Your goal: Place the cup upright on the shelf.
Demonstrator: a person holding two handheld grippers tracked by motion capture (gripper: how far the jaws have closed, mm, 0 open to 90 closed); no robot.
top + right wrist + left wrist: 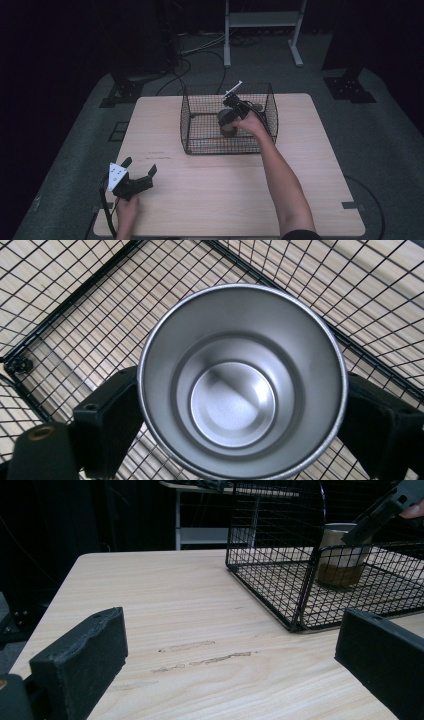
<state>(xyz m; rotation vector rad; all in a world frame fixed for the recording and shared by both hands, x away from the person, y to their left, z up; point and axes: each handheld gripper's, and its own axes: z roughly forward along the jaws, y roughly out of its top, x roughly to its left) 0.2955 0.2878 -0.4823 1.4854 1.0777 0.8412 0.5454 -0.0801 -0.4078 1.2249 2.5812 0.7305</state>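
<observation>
Basket point(187, 120): black wire, on the table's far half, my metal cup point(242, 380) standing upright inside, empty.
Right gripper point(231, 117): jaws flanking the cup's sides; real grip, I cannot tell.
Left gripper point(136, 176): gaping wide, holding nothing, near the table's point(225, 195) front-left edge, bare wood ahead.

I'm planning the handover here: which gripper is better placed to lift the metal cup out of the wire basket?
Right. The right gripper reaches into the wire basket, its jaws on either side of the metal cup. The left gripper rests open near the table's front edge, well away.
</observation>
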